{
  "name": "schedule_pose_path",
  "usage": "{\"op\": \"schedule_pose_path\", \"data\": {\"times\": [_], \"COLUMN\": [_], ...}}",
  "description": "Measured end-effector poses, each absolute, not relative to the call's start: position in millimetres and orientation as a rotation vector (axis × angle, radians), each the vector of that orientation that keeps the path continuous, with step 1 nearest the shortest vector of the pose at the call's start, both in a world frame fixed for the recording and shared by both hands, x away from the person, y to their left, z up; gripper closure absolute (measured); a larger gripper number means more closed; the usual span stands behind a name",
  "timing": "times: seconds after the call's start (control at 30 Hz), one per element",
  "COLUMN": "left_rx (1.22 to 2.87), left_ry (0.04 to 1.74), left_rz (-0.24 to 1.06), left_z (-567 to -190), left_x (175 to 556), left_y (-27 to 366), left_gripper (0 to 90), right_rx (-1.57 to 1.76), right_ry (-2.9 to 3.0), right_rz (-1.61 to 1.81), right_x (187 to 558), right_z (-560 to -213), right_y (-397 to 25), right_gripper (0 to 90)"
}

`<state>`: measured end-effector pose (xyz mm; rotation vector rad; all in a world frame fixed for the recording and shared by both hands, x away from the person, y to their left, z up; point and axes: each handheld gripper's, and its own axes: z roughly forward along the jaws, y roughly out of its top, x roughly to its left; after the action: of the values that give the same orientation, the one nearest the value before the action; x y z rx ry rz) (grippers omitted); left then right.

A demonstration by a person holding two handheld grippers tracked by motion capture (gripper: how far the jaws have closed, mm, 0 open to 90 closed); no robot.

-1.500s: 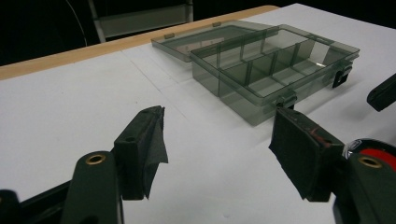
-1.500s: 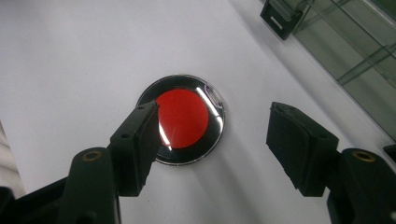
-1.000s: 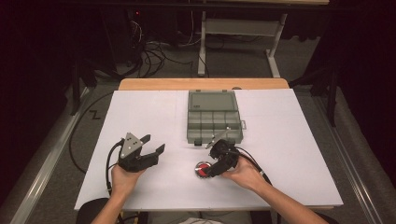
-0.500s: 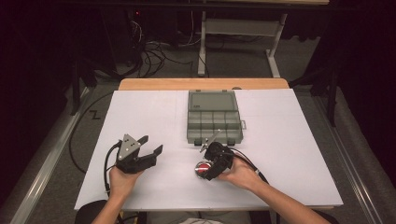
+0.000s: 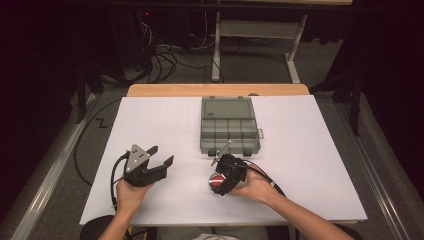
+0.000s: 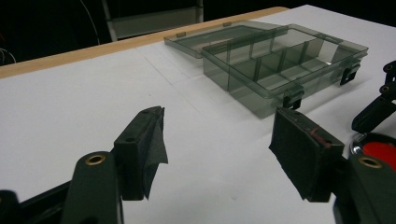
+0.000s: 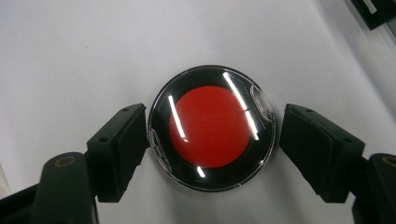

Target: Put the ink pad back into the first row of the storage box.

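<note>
While a dark room surrounds the white table [image 5: 310, 150], both claws gape, right claw [image 7: 212, 128] straddling the red disc [image 7: 210, 127].

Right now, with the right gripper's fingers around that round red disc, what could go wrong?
The red disc looks smooth, round and glossy. One of the right gripper fingers touches its rim while the other stands apart, so closing could push it sideways or squirt it out.

The organizer box lies open just beyond. A hasty lift might clip its front latches.

The left gripper is open and idle nearby, so it won't steady anything.
</note>
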<state>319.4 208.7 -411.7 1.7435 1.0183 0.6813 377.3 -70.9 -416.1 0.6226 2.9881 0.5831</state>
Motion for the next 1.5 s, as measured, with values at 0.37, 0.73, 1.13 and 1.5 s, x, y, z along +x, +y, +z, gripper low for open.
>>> {"op": "schedule_pose_path", "data": {"times": [0.37,0.73,1.13,1.5], "left_rx": [1.747,1.748,1.752,1.754], "left_ry": [1.017,1.014,1.006,0.998], "left_rz": [0.682,0.681,0.679,0.671], "left_z": [-412.1,-412.3,-412.5,-412.9], "left_x": [319.9,320.4,322.0,324.7], "left_y": [207.9,207.8,207.3,205.3], "left_gripper": [35.0,35.0,35.1,35.1], "right_rx": [0.564,0.534,0.532,0.572], "right_ry": [2.971,2.945,2.934,2.920], "right_rz": [0.549,0.530,0.527,0.556], "right_x": [374.4,370.9,369.5,371.5], "right_z": [-417.2,-416.6,-416.0,-409.8], "right_y": [-68.7,-67.7,-67.4,-73.5], "right_gripper": [25.8,31.1,31.2,31.2]}}
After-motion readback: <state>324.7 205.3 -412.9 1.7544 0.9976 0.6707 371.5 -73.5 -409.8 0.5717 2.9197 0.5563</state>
